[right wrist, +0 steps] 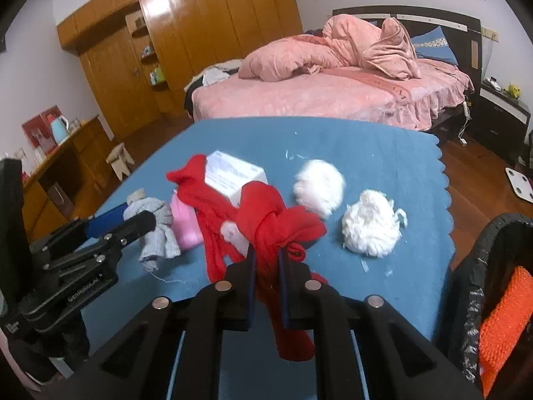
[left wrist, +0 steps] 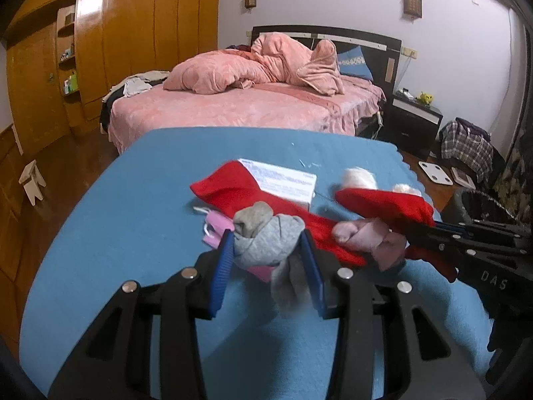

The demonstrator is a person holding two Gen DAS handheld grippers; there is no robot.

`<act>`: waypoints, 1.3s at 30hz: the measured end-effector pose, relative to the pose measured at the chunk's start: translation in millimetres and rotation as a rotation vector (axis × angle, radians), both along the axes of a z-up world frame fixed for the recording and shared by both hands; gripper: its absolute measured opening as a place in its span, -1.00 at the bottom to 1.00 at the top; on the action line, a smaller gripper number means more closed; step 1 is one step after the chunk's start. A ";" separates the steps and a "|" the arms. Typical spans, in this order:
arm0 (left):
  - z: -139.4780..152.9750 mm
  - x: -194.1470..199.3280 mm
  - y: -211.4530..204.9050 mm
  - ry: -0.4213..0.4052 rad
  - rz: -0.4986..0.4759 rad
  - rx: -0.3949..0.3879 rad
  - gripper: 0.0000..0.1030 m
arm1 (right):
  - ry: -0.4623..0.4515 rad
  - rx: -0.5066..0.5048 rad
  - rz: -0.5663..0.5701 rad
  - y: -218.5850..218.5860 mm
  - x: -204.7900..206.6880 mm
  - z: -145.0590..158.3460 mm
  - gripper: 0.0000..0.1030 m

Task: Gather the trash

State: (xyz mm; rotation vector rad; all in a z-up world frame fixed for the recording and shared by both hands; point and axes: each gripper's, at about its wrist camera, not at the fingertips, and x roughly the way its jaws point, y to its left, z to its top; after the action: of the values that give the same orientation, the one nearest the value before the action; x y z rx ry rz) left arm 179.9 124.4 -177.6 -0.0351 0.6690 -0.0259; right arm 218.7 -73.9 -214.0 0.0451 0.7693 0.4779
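My left gripper (left wrist: 266,245) is shut on a knotted grey sock (left wrist: 266,236), held just above the blue table cloth (left wrist: 133,206); it also shows in the right wrist view (right wrist: 156,230). My right gripper (right wrist: 266,256) is shut on a knotted red sock (right wrist: 276,223), which hangs down between the fingers. A second red sock (right wrist: 213,213) lies on the table, partly over a white box (right wrist: 233,173). A pink item (right wrist: 185,223) lies beside the grey sock. Two white fluffy wads (right wrist: 319,185) (right wrist: 371,223) lie to the right.
A black-lined bin (right wrist: 479,266) with something orange inside stands at the table's right edge. A pink bed (right wrist: 333,93) stands beyond the table, wooden wardrobes (right wrist: 200,33) behind. A small stool (left wrist: 31,181) and a white scale (left wrist: 436,173) are on the floor.
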 end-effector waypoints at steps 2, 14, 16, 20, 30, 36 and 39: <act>-2.4 -1.6 -2.1 0.004 -0.005 0.003 -0.24 | 0.009 -0.004 -0.011 -1.7 0.3 -1.8 -0.65; -3.4 -2.0 -2.7 0.007 -0.011 0.007 -0.24 | 0.035 -0.014 -0.018 -4.2 10.1 -7.3 -0.73; -2.6 -2.2 -3.2 0.002 -0.013 0.007 -0.24 | 0.011 0.001 -0.023 -7.0 7.0 -1.8 -0.77; 4.6 -2.8 -6.8 -0.013 -0.020 0.002 -0.24 | -0.046 0.040 -0.030 -14.9 -0.1 17.9 -0.79; 32.7 -10.6 -23.1 -0.068 -0.050 -0.002 -0.24 | -0.100 0.063 -0.059 -36.4 -16.1 53.6 -0.79; 45.5 -15.0 -38.0 -0.087 -0.072 0.001 -0.24 | -0.116 0.075 -0.091 -52.1 -30.8 66.0 -0.79; 52.1 -16.4 -45.8 -0.098 -0.085 0.001 -0.24 | -0.130 0.078 -0.109 -59.5 -36.0 72.2 -0.79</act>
State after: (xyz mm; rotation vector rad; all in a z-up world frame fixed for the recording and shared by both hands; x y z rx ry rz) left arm 163.6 78.6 -125.6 -0.0045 0.5720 -0.1087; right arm 182.6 -133.4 -141.8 0.1265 0.6174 0.4032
